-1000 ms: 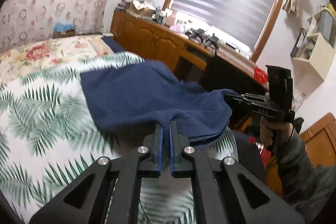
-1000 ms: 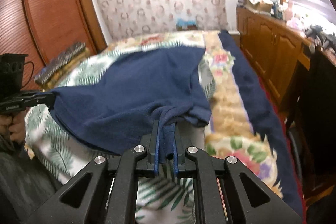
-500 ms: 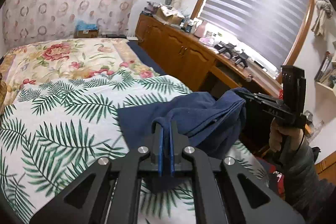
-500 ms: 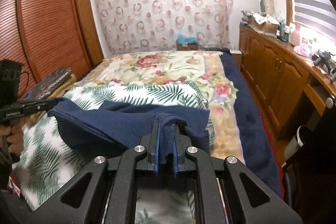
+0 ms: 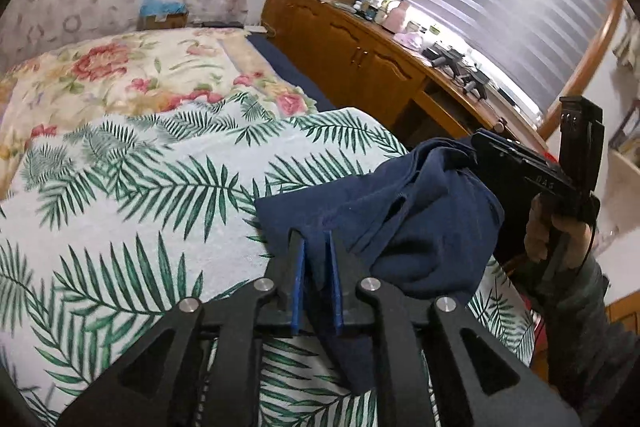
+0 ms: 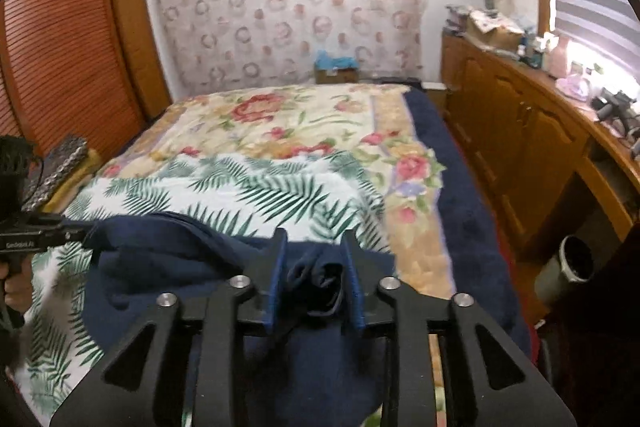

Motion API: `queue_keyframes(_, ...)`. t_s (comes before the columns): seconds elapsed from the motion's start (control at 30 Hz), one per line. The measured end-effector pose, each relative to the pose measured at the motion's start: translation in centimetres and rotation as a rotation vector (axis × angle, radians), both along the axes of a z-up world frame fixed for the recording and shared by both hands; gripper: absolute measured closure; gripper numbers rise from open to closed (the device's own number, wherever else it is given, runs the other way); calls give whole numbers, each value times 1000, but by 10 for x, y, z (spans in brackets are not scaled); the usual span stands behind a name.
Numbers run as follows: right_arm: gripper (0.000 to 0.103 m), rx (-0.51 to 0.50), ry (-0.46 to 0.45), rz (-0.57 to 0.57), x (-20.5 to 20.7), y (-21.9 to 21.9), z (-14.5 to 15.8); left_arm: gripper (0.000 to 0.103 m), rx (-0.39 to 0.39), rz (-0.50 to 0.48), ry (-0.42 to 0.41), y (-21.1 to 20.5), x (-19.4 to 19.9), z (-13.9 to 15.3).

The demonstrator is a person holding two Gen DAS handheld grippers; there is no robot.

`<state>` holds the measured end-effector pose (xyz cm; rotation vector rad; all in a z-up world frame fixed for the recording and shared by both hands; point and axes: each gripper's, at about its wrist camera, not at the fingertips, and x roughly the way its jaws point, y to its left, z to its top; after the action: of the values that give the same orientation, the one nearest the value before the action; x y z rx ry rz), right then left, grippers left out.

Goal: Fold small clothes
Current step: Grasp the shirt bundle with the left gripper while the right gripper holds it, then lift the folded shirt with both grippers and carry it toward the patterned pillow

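One garment: a navy cloth point(image 5: 404, 223) is the only piece in work, lying bunched at the near edge of the bed point(image 5: 132, 163) on the palm-print cover.
Left claw point(image 5: 316, 267): its jaws are opening; a flap of the cloth hangs between the blue pads, which look slack on it rather than pinching.
Right claw point(image 6: 314, 271): its jaws are opening and stand wider; a rolled wad of the cloth sits in the gap, seemingly touching neither pad.
Done: the cloth seems doubled over on itself, one layer lying on another, with both held corners brought to the near edge.
Fold quality: loose and rumpled, with a hump near the right claw in the left view; edges do not look squared.
Left: letting go cleanly, smoothing, and probably another fold to make it compact.
Further off: the flowered half of the bed shows no other clothes, folded or waiting.
Stage: my guess is about midway.
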<state>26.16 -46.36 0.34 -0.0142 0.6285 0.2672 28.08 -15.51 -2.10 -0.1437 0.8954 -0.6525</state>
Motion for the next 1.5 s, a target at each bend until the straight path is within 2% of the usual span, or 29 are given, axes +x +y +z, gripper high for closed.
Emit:
queue_keyframes(0.03,60,-1,-10,-9,-3,-2,1,77,22,13,-36,1,-4,6)
queue_keyframes(0.1,49,0,-24,-27,-9,-7,3,77,44,32,-89,7,-10,17)
queue_keyframes(0.2,46,-11,-19,-14,-17,-8,2,76,57,13,-106,11,-14,23)
queue_keyframes(0.37,45,-37,28,9,-19,-5,-11,74,91,-29,-68,4,-13,8)
queue_keyframes(0.5,44,-63,101,17,-5,0,-34,74,121,-27,-11,-7,3,-16)
queue_keyframes(0.73,39,-79,144,-28,14,1,-49,70,135,5,18,-13,27,-31)
queue_keyframes(0.87,38,-47,176,-22,18,-4,-56,69,120,-5,59,-18,37,-42)
queue_keyframes(1.03,38,-26,191,-4,19,-5,-60,69,108,-5,64,-21,41,-44)
queue_keyframes(1.17,38,0,198,5,18,-6,-62,69,65,-6,74,-18,41,-46)
queue_keyframes(1.27,44,-7,196,30,17,-3,-61,72,31,-24,96,-16,40,-46)
queue_keyframes(1.4,44,20,221,49,21,-5,-63,72,-19,-49,139,-14,42,-47)
queue_keyframes(1.47,43,69,251,62,24,-9,-66,78,-17,-52,133,-15,42,-47)
queue_keyframes(1.5,43,91,258,63,26,-13,-67,85,-22,-60,132,-16,41,-47)
